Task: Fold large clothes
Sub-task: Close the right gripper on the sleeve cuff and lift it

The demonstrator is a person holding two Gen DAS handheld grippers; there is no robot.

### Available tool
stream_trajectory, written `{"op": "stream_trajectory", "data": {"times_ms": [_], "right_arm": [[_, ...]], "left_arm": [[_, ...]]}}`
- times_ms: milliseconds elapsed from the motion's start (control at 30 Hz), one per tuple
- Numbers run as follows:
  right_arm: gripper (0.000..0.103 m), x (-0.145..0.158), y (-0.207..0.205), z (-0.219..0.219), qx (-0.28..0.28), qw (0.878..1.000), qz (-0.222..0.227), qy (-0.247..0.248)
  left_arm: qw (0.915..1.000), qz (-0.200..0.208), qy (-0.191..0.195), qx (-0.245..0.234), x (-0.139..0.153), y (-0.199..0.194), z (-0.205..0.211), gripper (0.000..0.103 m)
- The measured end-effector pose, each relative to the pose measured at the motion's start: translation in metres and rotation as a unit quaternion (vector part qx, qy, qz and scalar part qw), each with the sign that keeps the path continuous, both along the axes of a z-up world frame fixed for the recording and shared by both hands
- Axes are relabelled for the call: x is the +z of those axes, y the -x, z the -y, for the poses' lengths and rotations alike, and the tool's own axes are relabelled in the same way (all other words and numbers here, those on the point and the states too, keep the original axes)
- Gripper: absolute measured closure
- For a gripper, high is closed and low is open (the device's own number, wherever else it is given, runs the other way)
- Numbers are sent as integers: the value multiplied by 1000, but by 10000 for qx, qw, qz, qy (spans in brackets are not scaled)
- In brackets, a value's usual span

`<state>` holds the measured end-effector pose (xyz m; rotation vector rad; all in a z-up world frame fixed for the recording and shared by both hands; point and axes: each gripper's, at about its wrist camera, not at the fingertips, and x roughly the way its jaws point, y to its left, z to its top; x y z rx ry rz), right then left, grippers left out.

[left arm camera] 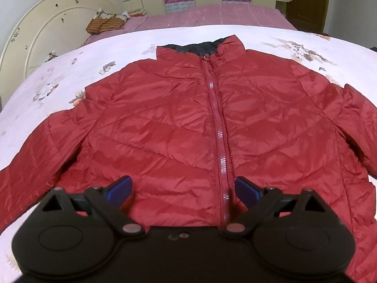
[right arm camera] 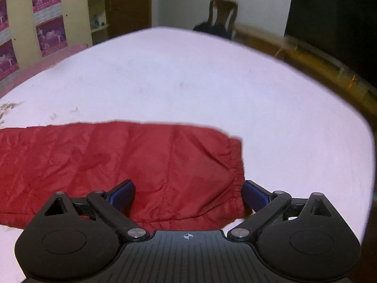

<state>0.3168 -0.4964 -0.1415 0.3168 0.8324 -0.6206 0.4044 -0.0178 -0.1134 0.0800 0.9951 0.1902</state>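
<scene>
A red quilted jacket [left arm camera: 179, 122] lies flat and zipped on a white floral bedsheet [left arm camera: 70, 75], collar away from me, both sleeves spread out to the sides. My left gripper [left arm camera: 183, 189] is open and empty, hovering over the jacket's lower front near the zip [left arm camera: 218, 127]. In the right wrist view one sleeve [right arm camera: 132, 165] stretches from the left, its elastic cuff [right arm camera: 238, 176] at the right end. My right gripper [right arm camera: 188, 194] is open over the sleeve end, its blue fingers [right arm camera: 254, 194] either side of the cuff.
A cream headboard [left arm camera: 47, 30] stands at the left and a pink blanket [left arm camera: 212, 15] with folded cloth [left arm camera: 106, 22] lies beyond the sheet. A wooden bed rail [right arm camera: 318, 59] and a chair [right arm camera: 221, 16] are at the right.
</scene>
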Motion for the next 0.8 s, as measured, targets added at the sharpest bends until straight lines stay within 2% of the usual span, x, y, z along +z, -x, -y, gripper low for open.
{"op": "stream_trajectory", "data": {"times_ms": [33, 67, 167, 233, 300, 400, 533, 667, 800], "right_arm": [[24, 0, 0, -1, 54, 10000, 40, -14], [34, 1, -1, -2, 120, 9999, 81, -83], [56, 4, -4, -4, 211, 9993, 246, -178], [81, 10, -5, -8, 317, 9983, 398, -281], [84, 20, -8, -15, 455, 9970, 544, -300], [84, 37, -25, -29, 704, 9928, 886, -382], [84, 70, -51, -70, 1420, 9803, 1309, -413], [84, 97, -88, -132, 2310, 9577, 1634, -524], [84, 107, -114, -215, 3140, 9305, 1744, -721]], "left_arm": [[10000, -18, 18, 2, -1, -2, 0, 14], [10000, -32, 32, 6, -2, -3, 0, 14], [10000, -37, 66, 6, -4, -6, -1, 17], [10000, -56, 63, 33, -6, -9, -3, 18], [9999, -69, 102, 88, -6, -11, -8, 19], [9996, -30, 184, 197, -3, -12, -19, 19], [9993, 55, 227, 295, 4, -9, -36, 19], [9984, 191, 291, 450, 12, -5, -61, 19], [9972, 283, 354, 593, 18, 2, -89, 19]]}}
